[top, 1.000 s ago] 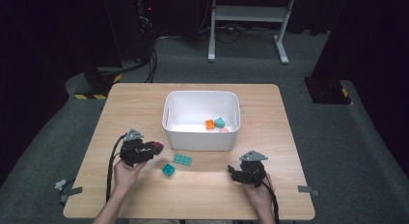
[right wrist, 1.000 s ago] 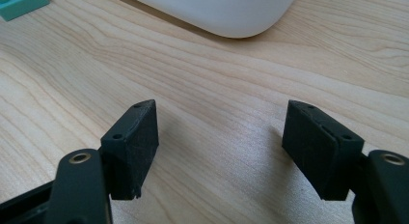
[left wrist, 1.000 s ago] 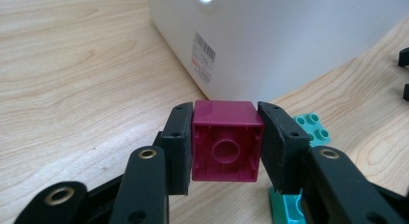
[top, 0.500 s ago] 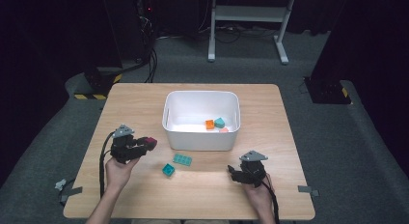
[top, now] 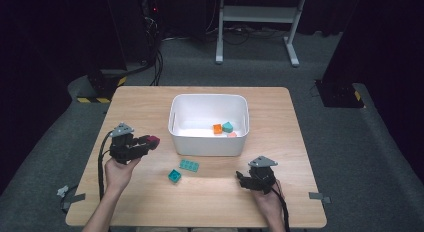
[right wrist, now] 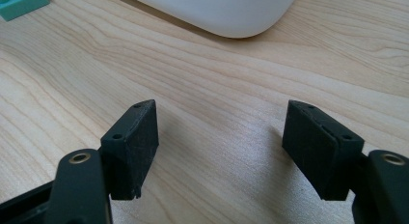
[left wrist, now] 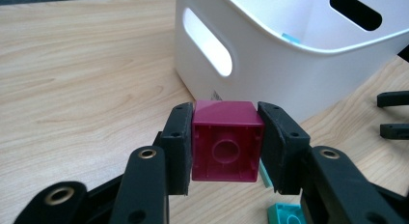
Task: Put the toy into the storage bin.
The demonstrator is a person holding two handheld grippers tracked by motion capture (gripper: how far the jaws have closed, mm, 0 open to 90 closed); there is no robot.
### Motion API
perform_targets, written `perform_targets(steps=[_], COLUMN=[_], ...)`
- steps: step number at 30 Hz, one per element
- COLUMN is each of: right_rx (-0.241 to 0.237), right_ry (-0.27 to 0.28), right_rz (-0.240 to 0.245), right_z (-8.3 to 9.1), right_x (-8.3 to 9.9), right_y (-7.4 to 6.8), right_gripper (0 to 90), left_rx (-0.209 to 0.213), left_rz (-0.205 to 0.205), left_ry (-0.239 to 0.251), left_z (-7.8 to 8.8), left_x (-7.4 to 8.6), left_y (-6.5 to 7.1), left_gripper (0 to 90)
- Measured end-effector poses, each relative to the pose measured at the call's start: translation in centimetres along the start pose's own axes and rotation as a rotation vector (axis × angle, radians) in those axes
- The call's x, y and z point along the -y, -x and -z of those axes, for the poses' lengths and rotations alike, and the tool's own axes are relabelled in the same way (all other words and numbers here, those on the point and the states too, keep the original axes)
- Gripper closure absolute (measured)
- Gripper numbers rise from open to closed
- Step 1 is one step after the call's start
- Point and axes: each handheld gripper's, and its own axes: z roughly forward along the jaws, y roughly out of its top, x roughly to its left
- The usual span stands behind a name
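beside the white bin (top: 209,142), left gripper (top: 148,142) clamps a magenta block (left wrist: 226,139).

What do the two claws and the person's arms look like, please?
Both the left claw and the right claw are black, each with a grey three-cornered plate on top and a black trailing cable. Their jaws carry flat dark pads, screws and brass-coloured pivot rings. The forearms are bare, without sleeves or gloves.

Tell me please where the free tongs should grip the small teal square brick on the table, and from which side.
Grip the small teal brick across two opposite flat side walls, coming straight down from above with the open right tongs. It lies flat, apart from the flat teal plate, so its sides look reachable.
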Motion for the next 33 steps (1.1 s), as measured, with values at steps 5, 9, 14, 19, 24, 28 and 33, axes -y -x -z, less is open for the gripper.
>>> perform_targets(steps=[5,9,14,19,24,28,33], right_rx=[0.000,0.000,0.000,0.000,0.000,0.000,0.000], right_ry=[0.000,0.000,0.000,0.000,0.000,0.000,0.000], right_rz=[0.000,0.000,0.000,0.000,0.000,0.000,0.001], right_z=[0.0,0.0,0.0,0.0,0.0,0.0,0.0], right_x=[0.0,0.0,0.0,0.0,0.0,0.0,0.0], right_y=[0.0,0.0,0.0,0.0,0.0,0.0,0.0], right_gripper=[28.4,28.4,28.4,28.4,28.4,28.4,28.4], left_rx=[-0.007,-0.011,-0.021,-0.007,0.004,0.011,0.029], left_rz=[0.006,-0.011,-0.044,-0.042,-0.046,-0.060,-0.055], left_ry=[0.005,0.010,0.017,0.037,0.040,0.037,0.048], left_z=[0.3,0.5,0.8,0.9,0.6,0.3,0.0], left_x=[-0.8,-1.3,-2.2,-3.5,-4.2,-4.8,-5.6], left_y=[0.1,0.3,0.7,1.0,1.4,1.6,2.0], left_gripper=[58.5,58.5,58.4,58.4,58.4,58.4,58.3])
